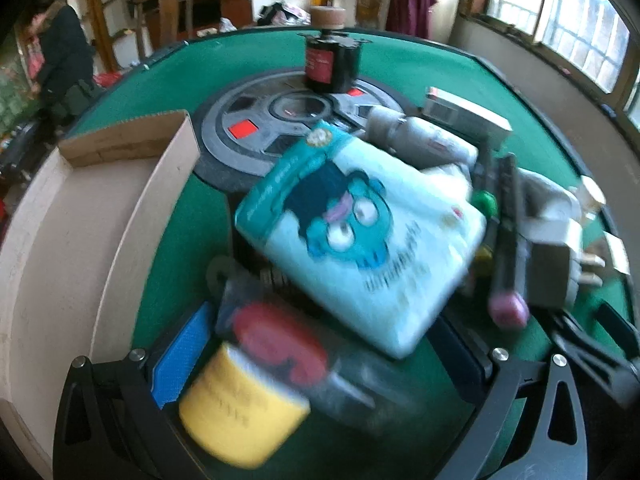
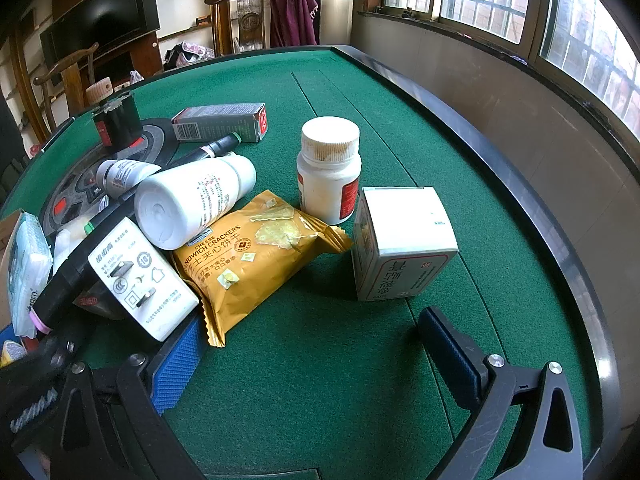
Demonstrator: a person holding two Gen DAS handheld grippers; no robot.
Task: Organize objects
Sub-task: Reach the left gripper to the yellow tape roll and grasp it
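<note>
In the left wrist view, which is blurred, my left gripper [image 1: 324,360] stands open over a pile. Between its fingers lie a yellow-labelled roll [image 1: 240,404] and a red-capped clear item [image 1: 280,340], with no pad pressing on them. Just beyond lies a pale blue tissue pack [image 1: 360,240] with a cartoon face. In the right wrist view my right gripper [image 2: 316,360] is open above bare green felt. Ahead of it are a gold cracker pack [image 2: 256,256], a white box [image 2: 400,240], an upright white bottle [image 2: 329,168], a lying white bottle [image 2: 192,200] and a white charger plug [image 2: 136,276].
An open cardboard box [image 1: 80,220] stands left of the pile. A dark round disc [image 1: 280,120] sits mid-table, with a black canister [image 1: 330,64] on it. A grey carton [image 2: 220,122] and a black marker [image 2: 60,280] lie nearby. The raised table rim [image 2: 520,200] curves along the right.
</note>
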